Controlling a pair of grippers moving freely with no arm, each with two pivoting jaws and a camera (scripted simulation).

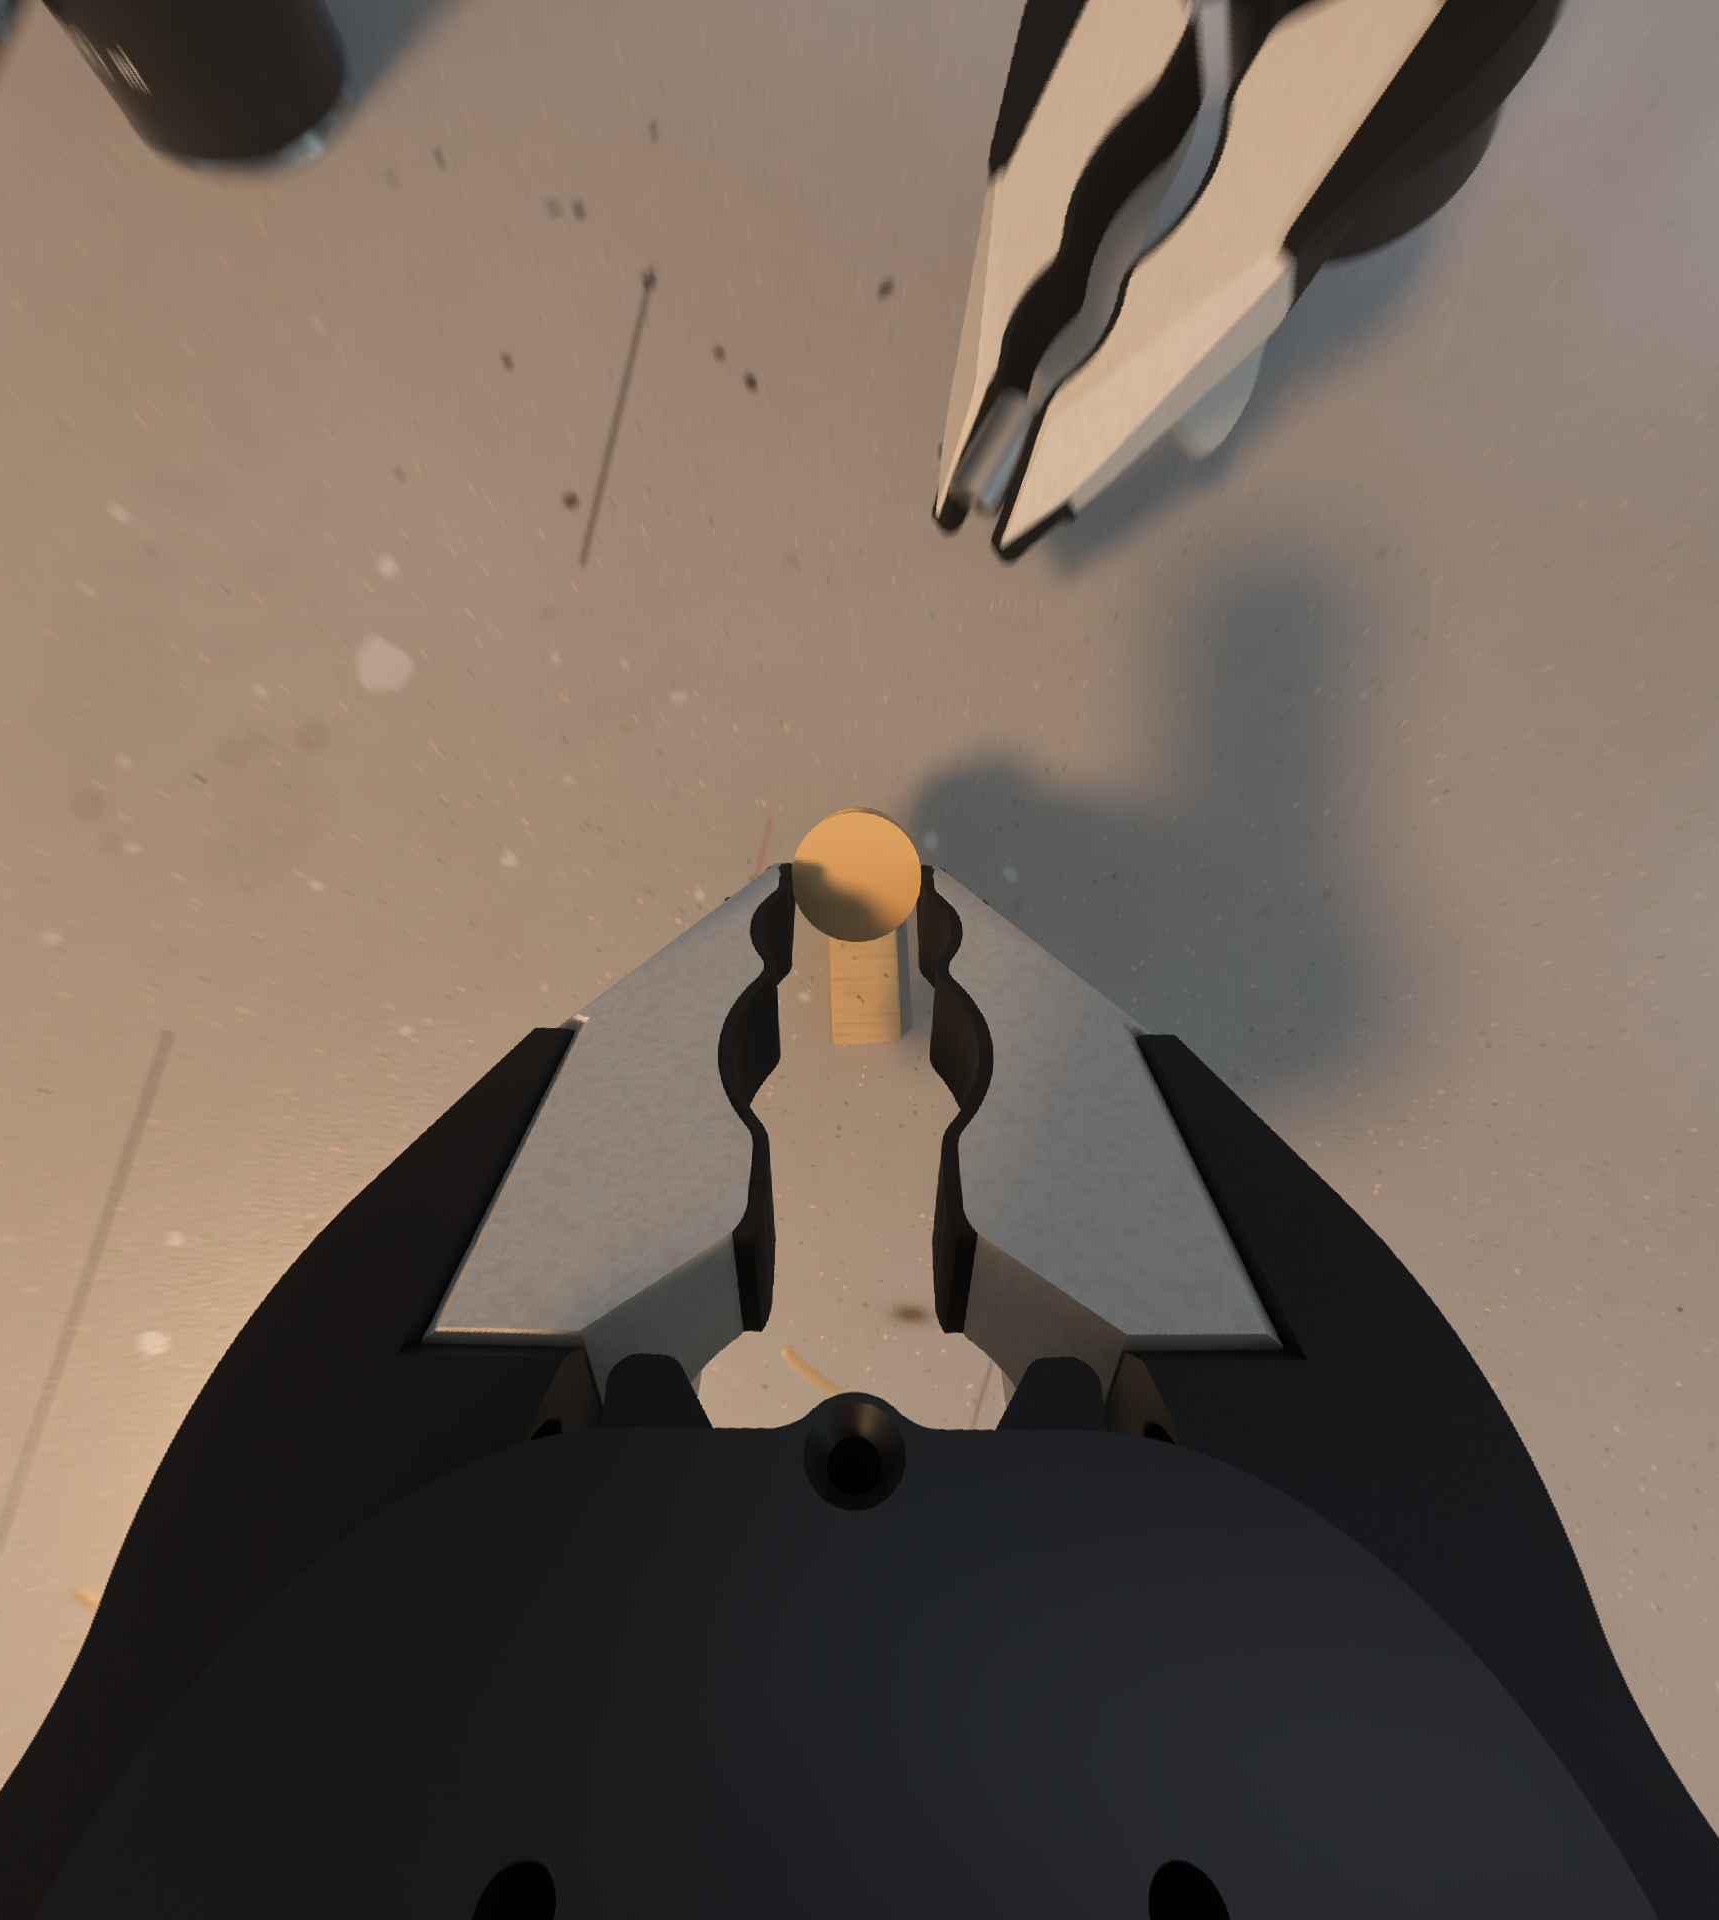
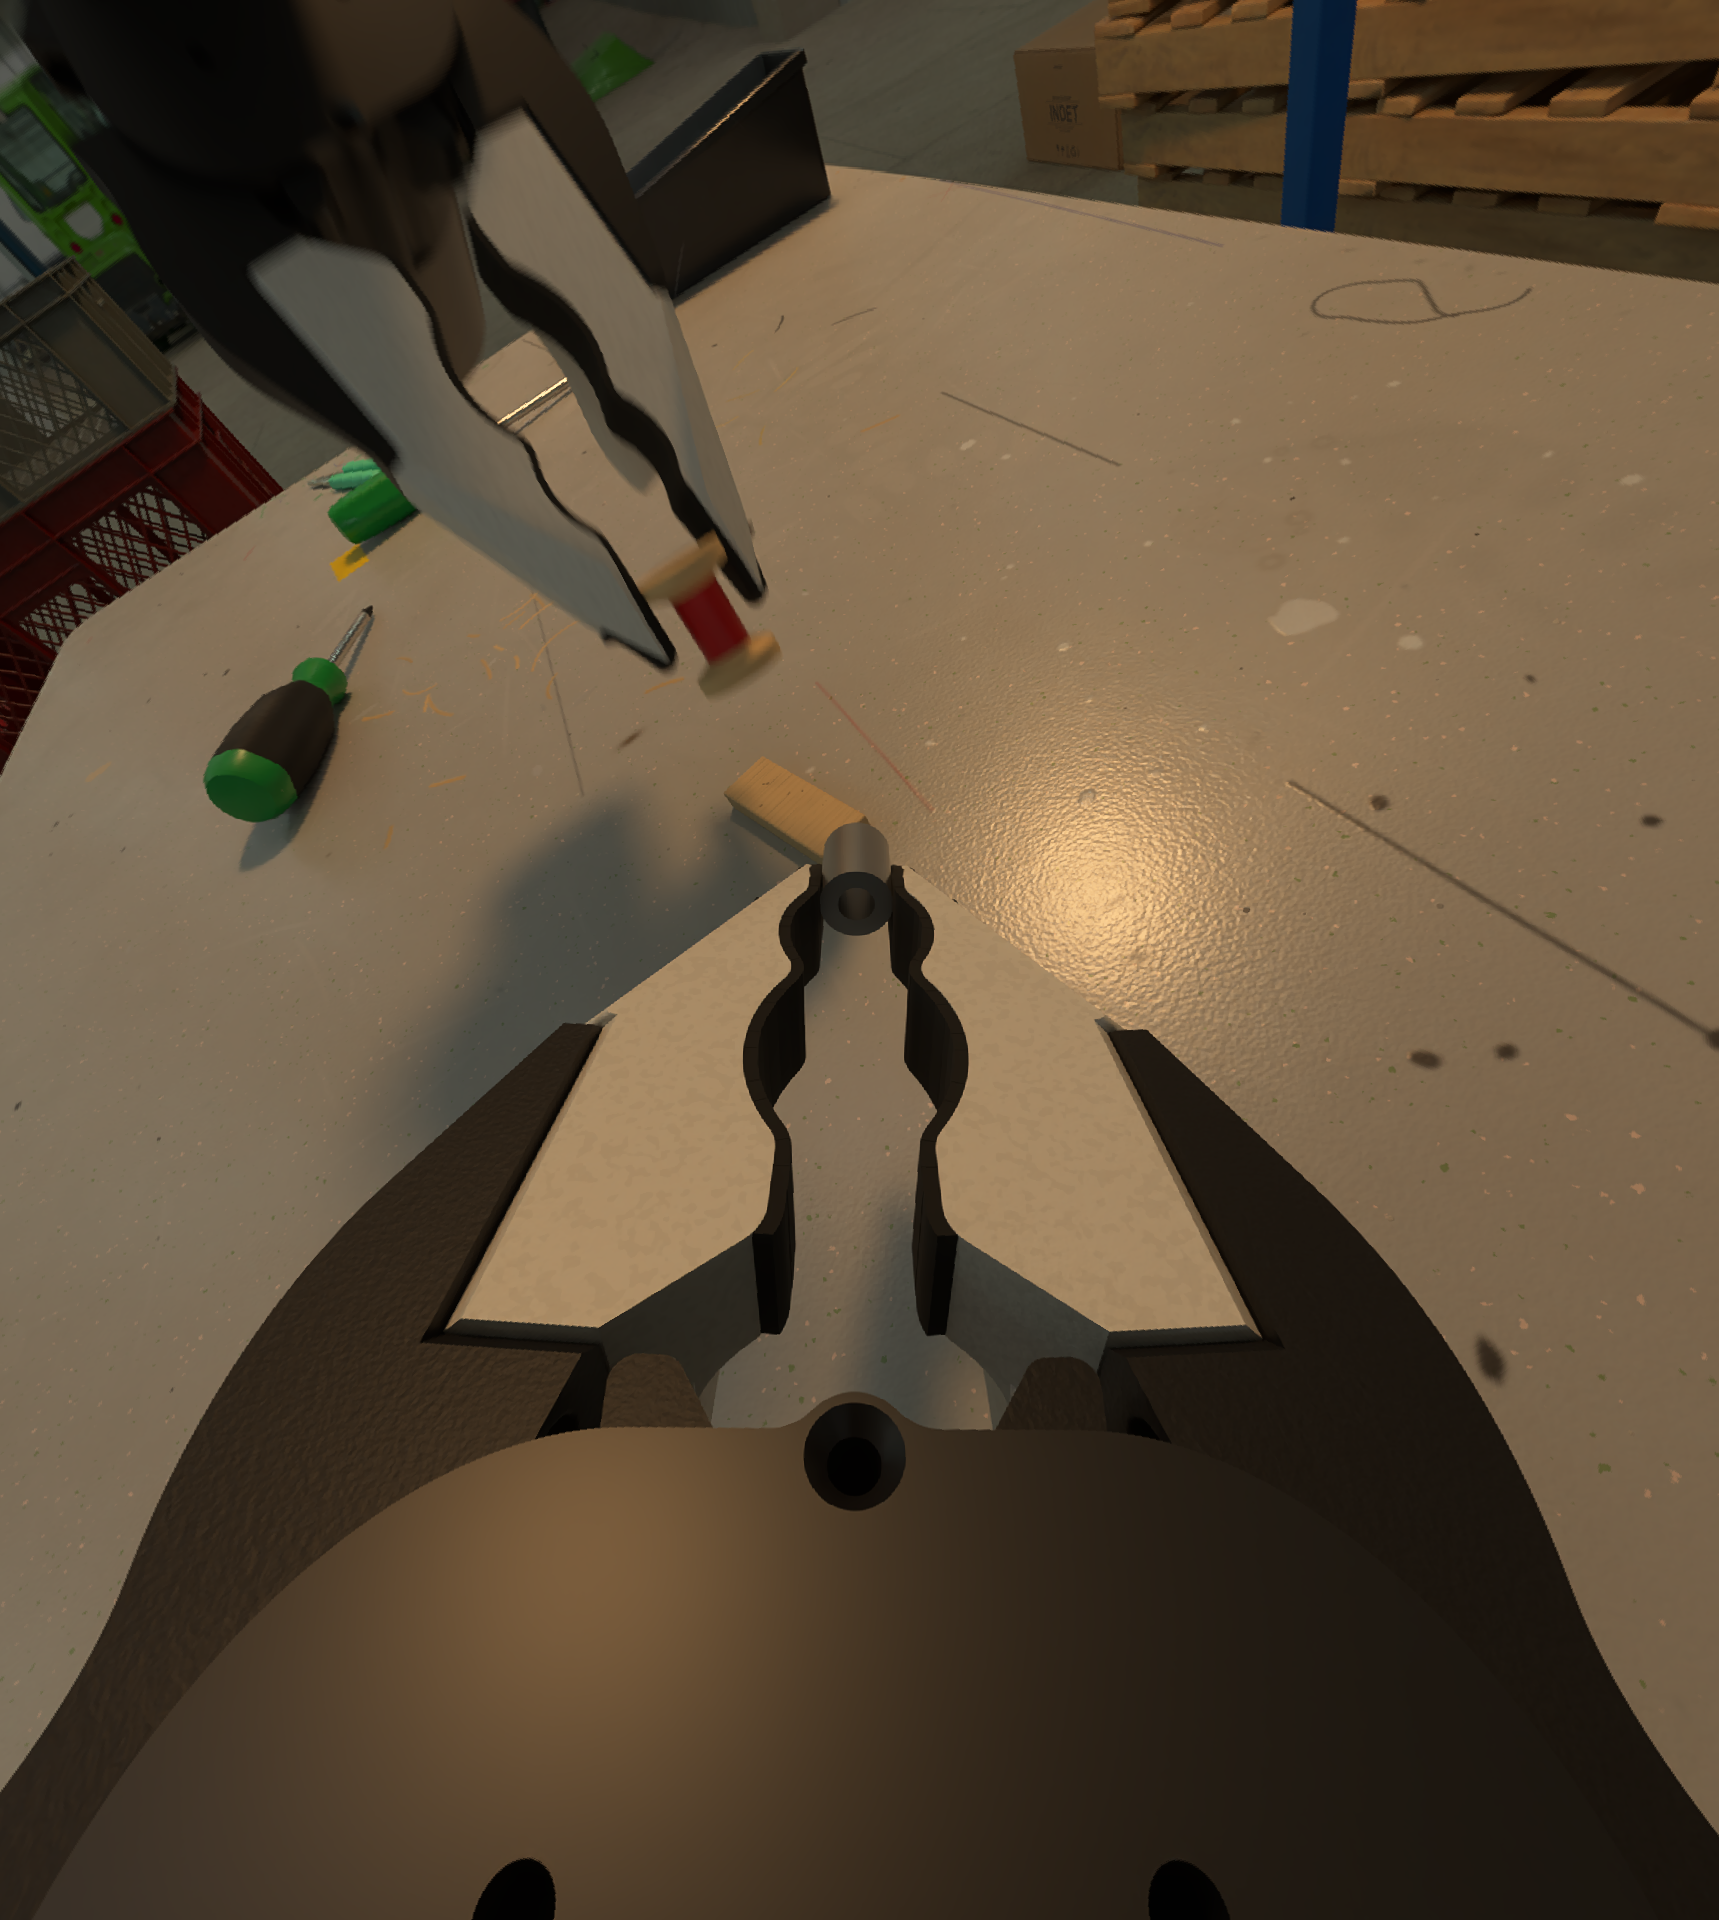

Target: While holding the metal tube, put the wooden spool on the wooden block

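Observation:
My left gripper (image 1: 857,883) is shut on the wooden spool (image 1: 857,875), whose round end faces the camera. The wooden block (image 1: 867,992) lies on the table just below and beyond the spool. In the right wrist view the left gripper (image 2: 709,623) holds the spool (image 2: 715,623), wound with red thread, above the table and up-left of the block (image 2: 787,800). My right gripper (image 2: 855,888) is shut on the grey metal tube (image 2: 855,878), close over the block's near end. The right gripper (image 1: 980,525) also shows in the left wrist view, holding the tube (image 1: 998,447).
A green-and-black screwdriver (image 2: 289,727) lies at left on the speckled table (image 2: 1250,623); another green tool (image 2: 372,504) sits farther back. A dark bin (image 2: 730,156) stands at the far edge, red crates (image 2: 55,582) beyond the left edge. A black cylinder (image 1: 211,73) stands top left.

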